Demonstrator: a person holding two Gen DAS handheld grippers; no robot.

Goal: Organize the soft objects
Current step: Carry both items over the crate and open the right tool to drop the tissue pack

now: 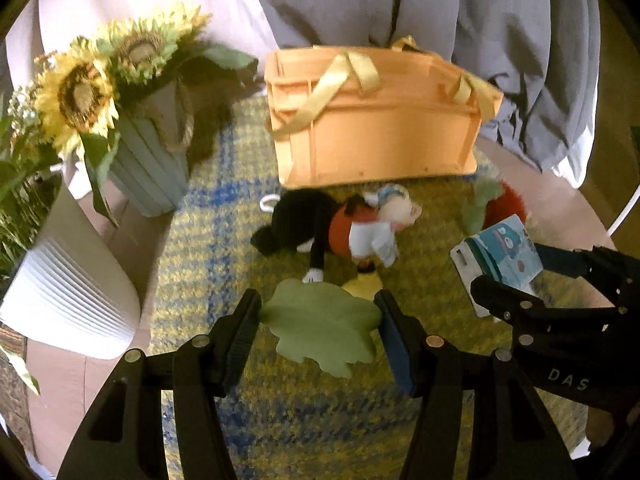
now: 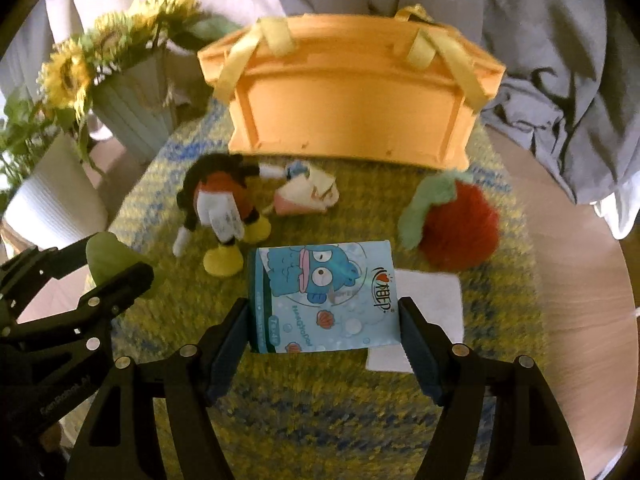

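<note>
My left gripper (image 1: 318, 312) is shut on a green plush leaf (image 1: 324, 328) and holds it above the rug. My right gripper (image 2: 323, 320) is shut on a light blue tissue pack (image 2: 324, 300) with a cartoon fish; the pack also shows in the left wrist view (image 1: 500, 256). A Mickey Mouse plush (image 1: 320, 228) lies on the rug in front of an orange basket (image 1: 380, 120) with yellow ribbon handles. A red strawberry plush (image 2: 460, 224) with a green top lies to the right. The green leaf also shows in the right wrist view (image 2: 110, 258).
A yellow and blue rug (image 2: 320, 420) covers a round wooden table (image 2: 592, 320). A sunflower vase (image 1: 148, 168) and a white ribbed pot (image 1: 68, 304) stand at the left. A white cloth (image 2: 432, 320) lies under the pack. Grey fabric (image 1: 440, 0) hangs behind the basket.
</note>
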